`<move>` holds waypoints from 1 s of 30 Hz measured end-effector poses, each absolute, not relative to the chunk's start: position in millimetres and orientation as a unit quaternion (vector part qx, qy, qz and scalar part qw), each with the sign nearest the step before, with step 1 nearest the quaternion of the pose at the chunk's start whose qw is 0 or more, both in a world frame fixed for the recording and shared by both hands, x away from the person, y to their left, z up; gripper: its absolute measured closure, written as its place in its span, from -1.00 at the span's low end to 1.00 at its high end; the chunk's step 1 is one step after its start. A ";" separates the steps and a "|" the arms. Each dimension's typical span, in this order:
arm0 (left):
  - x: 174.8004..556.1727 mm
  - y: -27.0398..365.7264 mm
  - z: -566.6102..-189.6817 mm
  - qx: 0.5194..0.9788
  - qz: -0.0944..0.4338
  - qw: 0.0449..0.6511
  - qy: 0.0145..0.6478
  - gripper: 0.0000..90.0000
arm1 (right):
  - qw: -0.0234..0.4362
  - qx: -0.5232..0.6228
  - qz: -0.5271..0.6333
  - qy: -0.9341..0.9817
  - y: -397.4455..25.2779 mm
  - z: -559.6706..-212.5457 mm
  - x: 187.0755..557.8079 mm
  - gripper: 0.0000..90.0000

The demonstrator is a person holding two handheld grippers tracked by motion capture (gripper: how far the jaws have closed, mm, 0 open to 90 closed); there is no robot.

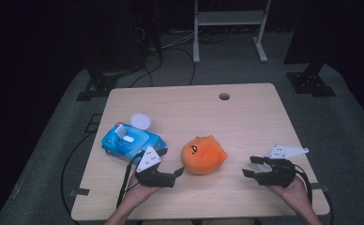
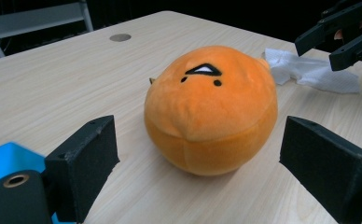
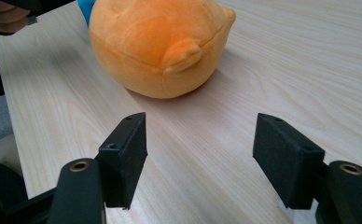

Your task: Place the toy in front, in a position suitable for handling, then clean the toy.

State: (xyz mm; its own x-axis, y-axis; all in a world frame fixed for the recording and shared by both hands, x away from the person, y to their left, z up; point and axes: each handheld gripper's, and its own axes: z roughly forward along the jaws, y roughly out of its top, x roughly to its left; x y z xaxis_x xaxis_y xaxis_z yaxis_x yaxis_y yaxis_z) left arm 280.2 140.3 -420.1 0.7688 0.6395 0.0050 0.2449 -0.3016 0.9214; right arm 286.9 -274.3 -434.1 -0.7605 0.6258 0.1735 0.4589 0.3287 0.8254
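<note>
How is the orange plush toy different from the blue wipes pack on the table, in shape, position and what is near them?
The plush toy is round and orange; the wipes pack is flat, blue, with a white lid flap. The plush toy lies near the table's middle, between the left hand-held gripper and the right hand-held gripper; the wipes pack lies nearer the left edge, beside the left one. Both rest on the wooden table, held by neither.

Left gripper view: bottom edge cutting off blue wipes pack (image 2: 4, 158), own jaws partly covering it; right edge clipping right gripper (image 2: 344, 39). Right gripper view: top edge cropping orange plush (image 3: 156, 44), plush hiding most of wipes pack behind it. High view: bottom edge cutting person's forearms; plush face too small to read.
</note>
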 end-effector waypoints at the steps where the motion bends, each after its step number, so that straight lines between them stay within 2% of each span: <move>1: 279.4 142.5 -420.4 0.784 0.190 0.518 0.283 -0.78 | 0.089 0.334 0.473 0.810 -274.7 -434.4 287.2 -0.25; 30: 252.0 201.6 -422.0 0.756 0.222 0.518 0.331 -0.81 | 0.094 0.347 0.462 0.811 -285.8 -436.4 279.7 -0.29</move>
State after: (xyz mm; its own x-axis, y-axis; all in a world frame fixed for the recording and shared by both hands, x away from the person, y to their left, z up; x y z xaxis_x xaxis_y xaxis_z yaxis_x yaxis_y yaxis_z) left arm 252.0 201.6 -422.0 0.6817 0.7316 -0.0080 0.2713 -0.2426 0.9314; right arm 279.7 -285.8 -436.4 -0.7412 0.6501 0.1676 0.4755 0.3320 0.8147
